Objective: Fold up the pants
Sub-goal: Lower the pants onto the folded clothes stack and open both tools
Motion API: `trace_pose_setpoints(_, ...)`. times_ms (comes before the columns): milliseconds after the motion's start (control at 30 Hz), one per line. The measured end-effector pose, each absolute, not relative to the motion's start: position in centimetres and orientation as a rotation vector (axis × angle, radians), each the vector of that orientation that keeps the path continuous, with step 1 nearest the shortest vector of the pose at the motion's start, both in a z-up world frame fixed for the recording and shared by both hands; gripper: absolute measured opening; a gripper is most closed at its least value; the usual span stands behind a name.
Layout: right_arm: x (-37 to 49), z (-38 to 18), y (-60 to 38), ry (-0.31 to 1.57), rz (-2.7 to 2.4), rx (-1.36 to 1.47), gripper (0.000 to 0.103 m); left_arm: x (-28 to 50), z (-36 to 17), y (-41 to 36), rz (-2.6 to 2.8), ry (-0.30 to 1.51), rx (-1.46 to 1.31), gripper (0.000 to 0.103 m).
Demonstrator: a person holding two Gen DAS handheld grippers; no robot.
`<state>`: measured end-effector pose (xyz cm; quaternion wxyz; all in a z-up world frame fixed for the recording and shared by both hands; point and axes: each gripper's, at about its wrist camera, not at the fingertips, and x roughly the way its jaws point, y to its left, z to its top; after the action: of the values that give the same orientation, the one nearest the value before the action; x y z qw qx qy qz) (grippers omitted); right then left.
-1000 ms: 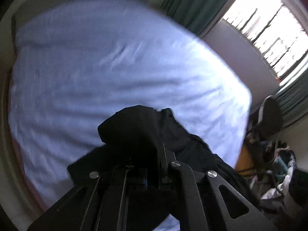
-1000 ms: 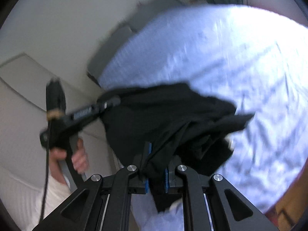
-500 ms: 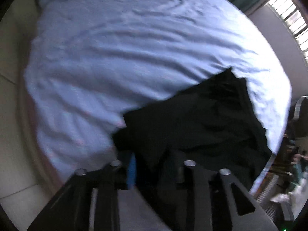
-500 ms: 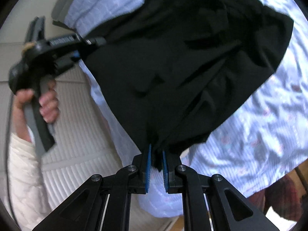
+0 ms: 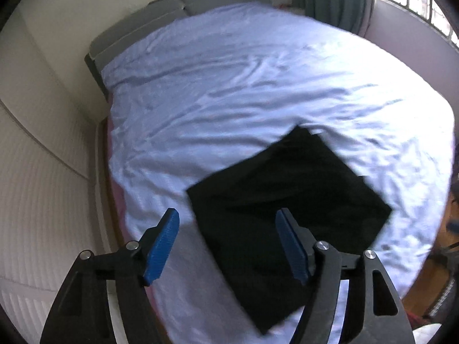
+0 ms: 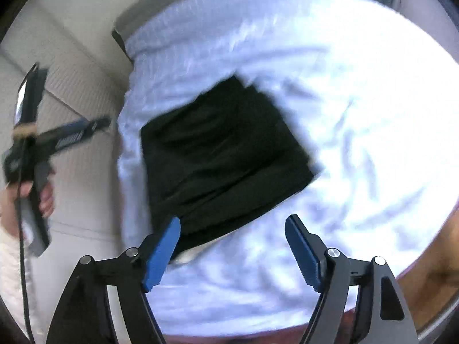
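Pale blue bedsheet (image 5: 229, 86) covers the bed, and the black pants (image 5: 287, 200) lie folded flat near its near edge. Both tongs have just been opening — left tongs (image 5: 226, 243) and right tongs (image 6: 232, 252) stand released, nothing gripped between them.

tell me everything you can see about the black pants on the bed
The black pants are folded into a compact, roughly rectangular stack of soft, matte fabric, with layered edges and a few shallow creases showing in the right wrist view. They lie flat on the pale blue sheet near the bed's corner, close to its side edge. Only the sheet touches them: both tongs have just been opening and now stand open above them, with nothing gripped.
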<state>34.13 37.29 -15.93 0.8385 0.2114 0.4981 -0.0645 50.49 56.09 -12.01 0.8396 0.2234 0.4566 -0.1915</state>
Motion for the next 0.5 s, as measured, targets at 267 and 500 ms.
trace_pose_setpoints(267,27.1,-10.6,22.9,0.913,-0.179,0.330,0.086,35.9,-7.7,43.4,-0.377,0.838,0.411,0.091)
trace_pose_setpoints(500,21.8,-6.8,12.4,0.890,-0.087,0.237,0.087,27.4,-5.7,32.4,-0.318,0.890,0.214,0.094)
